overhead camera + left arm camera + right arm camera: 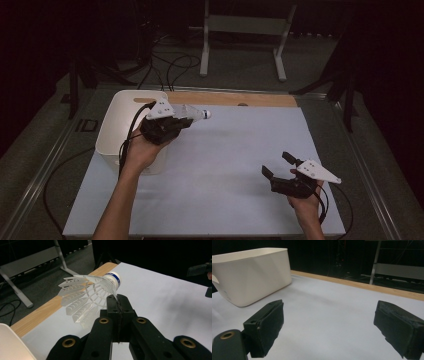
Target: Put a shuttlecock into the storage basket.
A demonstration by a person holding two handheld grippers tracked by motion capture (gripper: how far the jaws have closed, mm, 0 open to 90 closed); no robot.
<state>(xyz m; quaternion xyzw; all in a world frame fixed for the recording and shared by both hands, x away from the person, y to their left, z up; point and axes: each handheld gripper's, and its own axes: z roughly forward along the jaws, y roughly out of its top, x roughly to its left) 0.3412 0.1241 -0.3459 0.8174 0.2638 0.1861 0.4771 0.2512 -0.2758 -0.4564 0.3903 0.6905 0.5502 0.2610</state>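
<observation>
High view: left gripper (186,120) carries a shuttlecock (196,114) in the air just beside the white bin (116,125) at the tabletop's (235,150) far left corner, so pickup looks done and the drop into the bin looks left to do; right gripper (280,166) hovers near the near right corner, jaws apart and empty. Left gripper view: jaws pinched together on the edge of the shuttlecock's (90,293) plastic skirt, cork end pointing away. Right gripper view: jaws wide open, nothing between, bin (249,277) well apart.

Bin (116,131) on table (235,165) (left side)
</observation>
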